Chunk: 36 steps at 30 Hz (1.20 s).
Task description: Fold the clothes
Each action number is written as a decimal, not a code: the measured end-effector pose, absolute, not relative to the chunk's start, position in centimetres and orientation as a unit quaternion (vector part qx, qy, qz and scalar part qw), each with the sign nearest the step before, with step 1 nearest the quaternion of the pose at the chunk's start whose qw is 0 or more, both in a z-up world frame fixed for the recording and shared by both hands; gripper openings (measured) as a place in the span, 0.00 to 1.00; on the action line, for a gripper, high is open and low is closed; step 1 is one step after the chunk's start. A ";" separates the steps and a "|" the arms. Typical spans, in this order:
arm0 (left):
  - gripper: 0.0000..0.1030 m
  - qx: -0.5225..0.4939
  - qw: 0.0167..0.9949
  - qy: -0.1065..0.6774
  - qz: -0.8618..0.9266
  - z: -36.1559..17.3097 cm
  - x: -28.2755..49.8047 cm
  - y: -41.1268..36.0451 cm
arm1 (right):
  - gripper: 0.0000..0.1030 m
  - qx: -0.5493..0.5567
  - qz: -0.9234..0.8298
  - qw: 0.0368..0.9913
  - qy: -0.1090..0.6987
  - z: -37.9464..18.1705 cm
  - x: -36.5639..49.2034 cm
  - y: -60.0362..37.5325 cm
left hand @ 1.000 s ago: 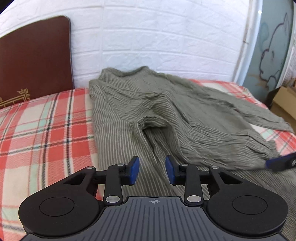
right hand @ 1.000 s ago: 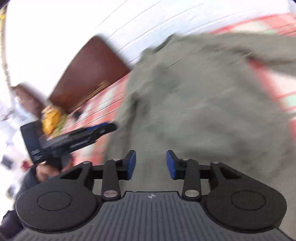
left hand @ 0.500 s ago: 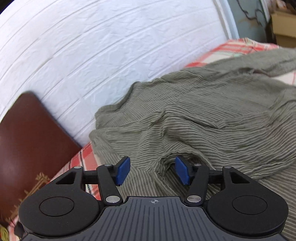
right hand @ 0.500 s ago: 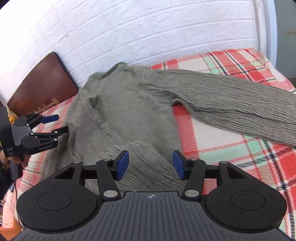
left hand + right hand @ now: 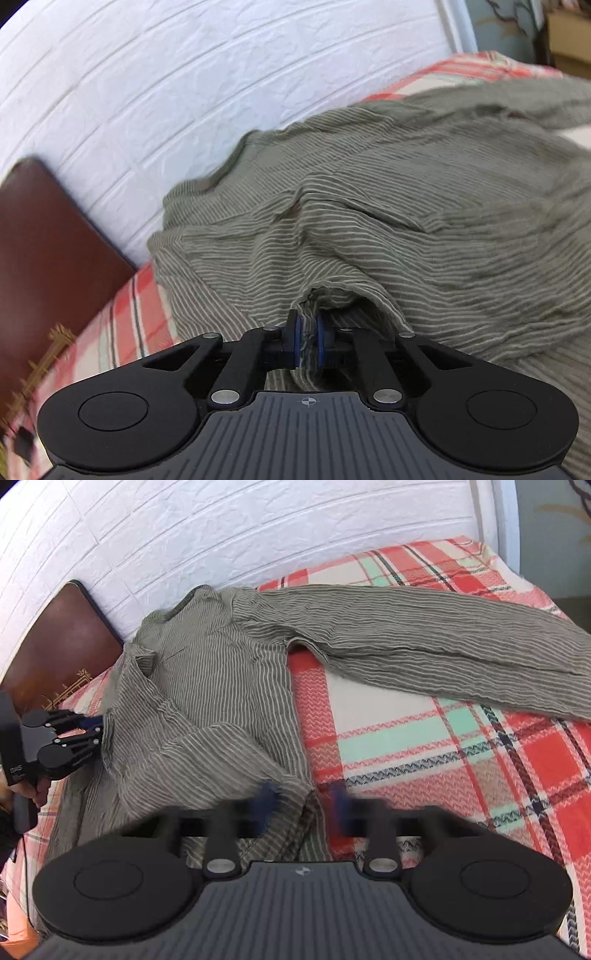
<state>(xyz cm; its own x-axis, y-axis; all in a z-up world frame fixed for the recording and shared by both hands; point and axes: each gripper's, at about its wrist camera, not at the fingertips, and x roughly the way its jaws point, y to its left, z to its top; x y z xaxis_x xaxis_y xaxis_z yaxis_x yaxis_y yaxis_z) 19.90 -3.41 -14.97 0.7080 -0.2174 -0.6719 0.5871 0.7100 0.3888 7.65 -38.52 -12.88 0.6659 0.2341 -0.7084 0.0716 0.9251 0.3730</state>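
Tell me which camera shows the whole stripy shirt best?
The right wrist view: the shirt lies spread on the blanket, one long sleeve stretched out. The left wrist view is too close, showing only bunched folds.

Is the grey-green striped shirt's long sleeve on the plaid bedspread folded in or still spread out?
Spread out. In the right wrist view the striped sleeve stretches straight away from the shirt body across the red plaid bedspread, not laid over it.
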 end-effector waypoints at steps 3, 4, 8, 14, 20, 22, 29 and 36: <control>0.01 0.279 0.878 0.314 -0.231 -14.3 20.2 -2.8 | 0.06 0.194 0.049 0.898 0.392 -11.6 6.8 -38.6; 0.01 0.272 0.879 0.317 -0.230 -14.1 20.4 -2.6 | 0.06 0.202 0.052 0.899 0.384 -10.9 6.5 -38.7; 0.35 0.239 0.881 0.335 -0.234 -13.3 20.9 -1.8 | 0.05 0.277 0.121 0.891 0.339 -7.7 5.4 -38.3; 0.66 0.204 0.888 0.343 -0.229 -9.5 20.5 1.3 | 0.05 0.327 0.307 0.841 0.301 -4.6 4.9 -33.3; 0.78 0.133 0.877 0.395 -0.238 -5.3 22.6 2.0 | 0.05 0.319 0.386 0.804 0.322 -5.2 5.6 -28.9; 0.79 0.123 0.865 0.419 -0.245 -4.8 23.4 0.3 | 0.05 0.322 0.392 0.795 0.332 -5.8 6.0 -28.2; 0.82 0.225 0.822 0.454 -0.260 -6.4 24.4 -8.6 | 0.05 0.324 0.419 0.767 0.362 -7.2 5.9 -26.3; 0.82 0.281 0.801 0.480 -0.221 -9.4 26.1 -12.4 | 0.05 0.306 0.460 0.745 0.374 -7.6 5.1 -25.2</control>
